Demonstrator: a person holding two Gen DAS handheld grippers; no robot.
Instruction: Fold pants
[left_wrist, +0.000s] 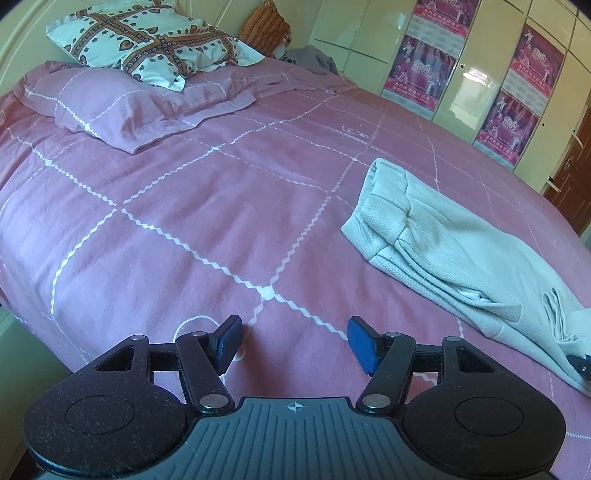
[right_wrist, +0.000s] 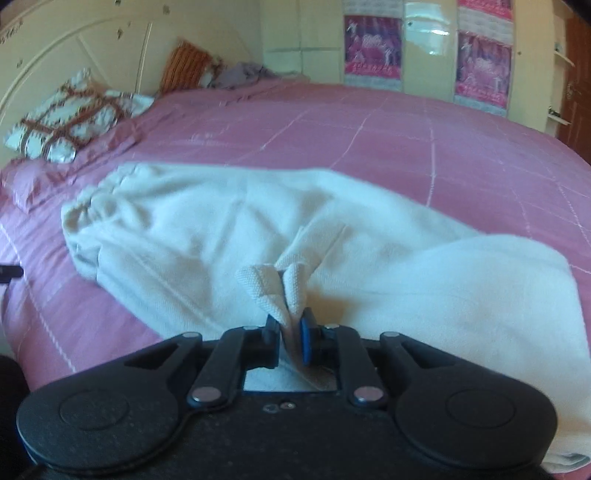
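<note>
Bright daylight glares off the glossy wardrobe doors (left_wrist: 476, 85); right wrist view motion-blurred, both fisheye-curved at edges.

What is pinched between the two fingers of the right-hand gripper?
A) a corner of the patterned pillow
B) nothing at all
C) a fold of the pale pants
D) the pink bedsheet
C: in the right wrist view the right gripper has a bunched fold of the pale pants between its blue pads.

The left black tongs with blue pads (left_wrist: 293, 341) sit at the bottom centre of their frame, jaws wide apart and empty. The right black tongs (right_wrist: 290, 341), bottom centre, have jaws nearly together, pinching a fold of cloth.
</note>
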